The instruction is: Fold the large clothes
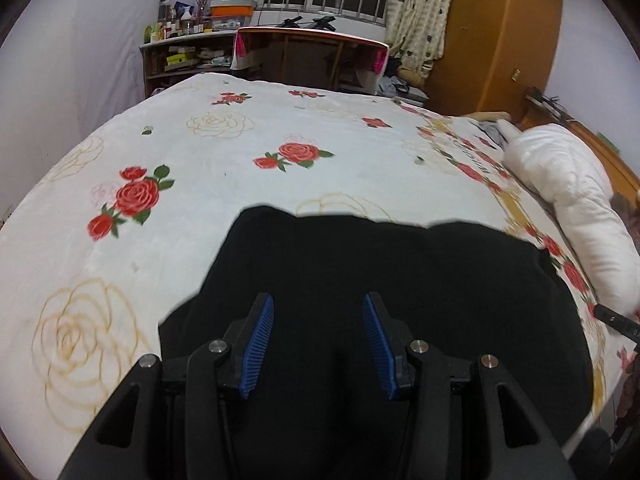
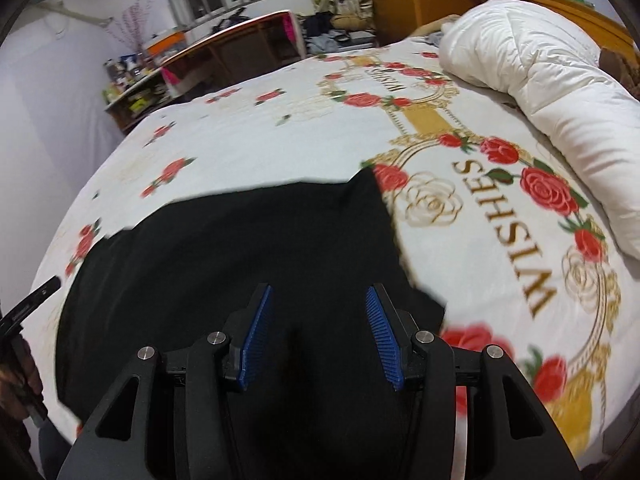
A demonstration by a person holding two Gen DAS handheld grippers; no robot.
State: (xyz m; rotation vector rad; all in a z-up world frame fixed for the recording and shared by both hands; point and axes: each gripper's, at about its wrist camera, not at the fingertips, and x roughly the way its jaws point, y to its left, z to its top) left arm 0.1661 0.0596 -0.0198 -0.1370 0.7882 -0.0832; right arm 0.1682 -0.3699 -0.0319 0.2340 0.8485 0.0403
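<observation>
A large black garment [image 1: 360, 272] lies spread on the near part of the bed; it also shows in the right wrist view [image 2: 240, 248]. My left gripper [image 1: 319, 304] is open and empty, hovering over the garment's left part. My right gripper [image 2: 319, 294] is open and empty, over the garment's right part near its right edge. The garment's near edge is hidden under both grippers. The tip of the right gripper [image 1: 616, 320] shows at the right edge of the left wrist view, and the left gripper [image 2: 28, 304] at the left edge of the right wrist view.
The bed has a white blanket with roses [image 1: 240, 152] [image 2: 480, 208]. A rolled white duvet [image 1: 576, 208] [image 2: 552, 72] lies along the right side by the wooden headboard. A desk [image 1: 312, 56] and cluttered shelf [image 1: 180, 52] stand beyond the bed's far edge.
</observation>
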